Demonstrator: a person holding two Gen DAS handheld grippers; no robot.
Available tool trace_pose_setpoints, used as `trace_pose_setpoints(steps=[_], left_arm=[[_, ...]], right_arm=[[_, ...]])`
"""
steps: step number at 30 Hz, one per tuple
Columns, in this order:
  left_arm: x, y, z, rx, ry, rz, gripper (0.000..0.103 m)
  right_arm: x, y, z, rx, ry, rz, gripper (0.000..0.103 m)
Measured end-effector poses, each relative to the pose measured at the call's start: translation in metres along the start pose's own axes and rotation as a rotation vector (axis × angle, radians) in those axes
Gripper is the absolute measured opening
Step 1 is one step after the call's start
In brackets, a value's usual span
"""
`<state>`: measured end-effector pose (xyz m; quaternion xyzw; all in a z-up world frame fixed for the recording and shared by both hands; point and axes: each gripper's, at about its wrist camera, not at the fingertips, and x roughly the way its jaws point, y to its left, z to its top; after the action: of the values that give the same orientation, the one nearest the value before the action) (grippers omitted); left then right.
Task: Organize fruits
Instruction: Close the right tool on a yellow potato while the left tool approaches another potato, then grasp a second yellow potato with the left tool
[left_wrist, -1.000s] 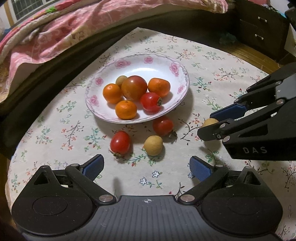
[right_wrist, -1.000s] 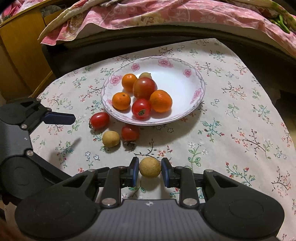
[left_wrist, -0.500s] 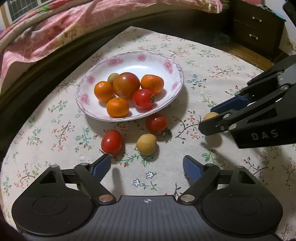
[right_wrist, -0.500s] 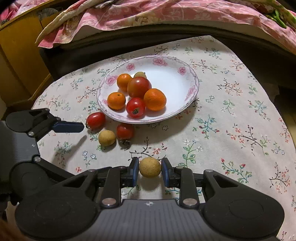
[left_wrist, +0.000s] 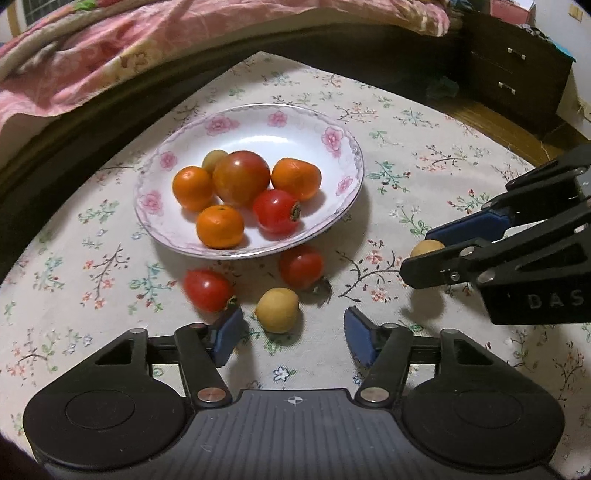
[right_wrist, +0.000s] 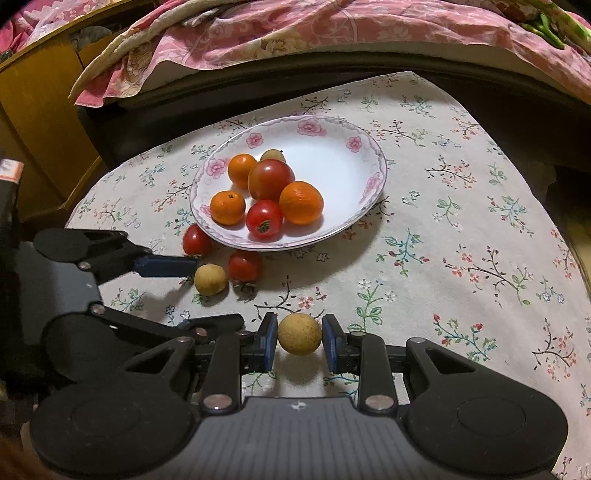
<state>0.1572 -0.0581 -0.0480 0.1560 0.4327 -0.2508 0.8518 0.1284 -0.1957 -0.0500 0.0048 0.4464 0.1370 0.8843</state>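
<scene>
A white flowered plate (left_wrist: 347, 184) holds oranges, tomatoes and a small longan. In front of it two red tomatoes (left_wrist: 207, 290) (left_wrist: 301, 266) and a tan longan (left_wrist: 277, 310) lie on the cloth. My left gripper (left_wrist: 293, 334) is open, and the loose longan sits just ahead, between its blue pads. In the right wrist view the left gripper (right_wrist: 218, 291) straddles that longan (right_wrist: 210, 279). My right gripper (right_wrist: 299, 338) is shut on another longan (right_wrist: 299, 334), held a little above the cloth, in front of the plate (right_wrist: 373, 206) and slightly to its right.
A floral tablecloth (right_wrist: 461, 240) covers the table. A bed with a pink quilt (right_wrist: 295, 33) runs along the far edge. A dark drawer unit (left_wrist: 517, 62) stands at the far right and a wooden cabinet (right_wrist: 40, 122) at the far left.
My left gripper has moved forward onto the loose longan and its jaws have narrowed. The right gripper keeps its longan and has lifted slightly.
</scene>
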Motion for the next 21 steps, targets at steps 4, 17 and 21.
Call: trace_pose_setpoints(steps=[4,17,21], left_arm=[[0.004,0.004,0.005,-0.019,-0.001,-0.005,0.059],[-0.006,0.000,-0.001,-0.015,0.027,-0.029,0.032],[-0.009,0.000,-0.007,-0.001,0.035,-0.039,0.035]], right_arm=[[-0.001,-0.002,0.000,0.005,-0.002,0.005,0.030],[0.004,-0.002,-0.003,-0.004,0.020,0.012,0.030],[0.011,0.003,-0.008,-0.025,0.039,0.015,0.030]])
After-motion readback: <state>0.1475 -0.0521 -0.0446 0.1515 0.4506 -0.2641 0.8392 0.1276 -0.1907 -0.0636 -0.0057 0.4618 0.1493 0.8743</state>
